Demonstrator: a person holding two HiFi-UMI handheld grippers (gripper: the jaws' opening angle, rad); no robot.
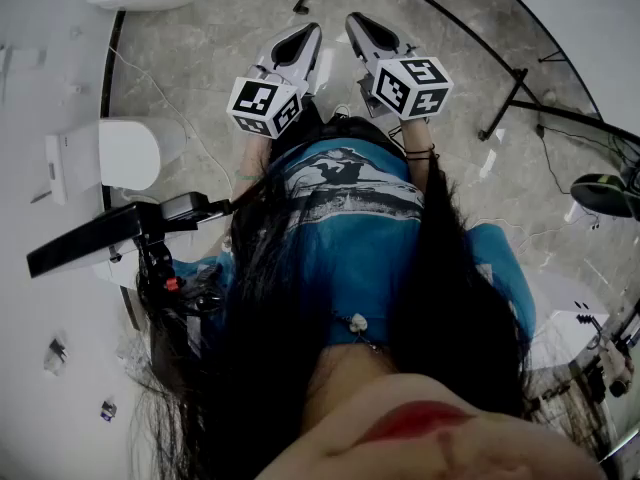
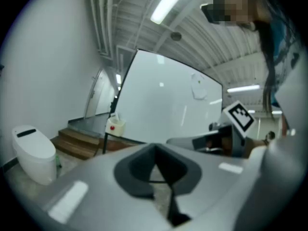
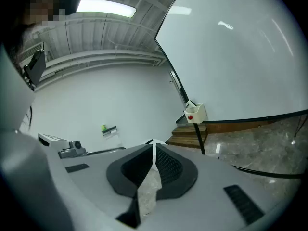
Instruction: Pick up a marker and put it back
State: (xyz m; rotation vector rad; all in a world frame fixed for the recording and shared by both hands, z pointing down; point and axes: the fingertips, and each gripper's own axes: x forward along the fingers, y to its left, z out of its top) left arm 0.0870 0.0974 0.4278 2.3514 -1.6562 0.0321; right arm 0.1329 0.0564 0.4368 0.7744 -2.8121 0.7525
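left gripper (image 1: 303, 36) (image 2: 155, 148): jaws together at the tips, nothing between them, held in the air over the floor (image 1: 200, 68).
right gripper (image 1: 362, 28) (image 3: 153, 146): jaws together at the tips, empty, just beside the left gripper.
marker: cannot be made out in any view.
box (image 2: 115, 126) (image 3: 195, 113): white with a red dot, at the lower corner of the whiteboard (image 2: 163, 105), well apart from both grippers.

Both arms down in front of my body; my left gripper (image 1: 303, 36) and right gripper (image 1: 362, 28) sit side by side, close together, tips angled away from me; left jaws meet at the tips, nothing between them; right jaws meet at the tips too, empty; my right wrist (image 1: 420, 154) is bare.
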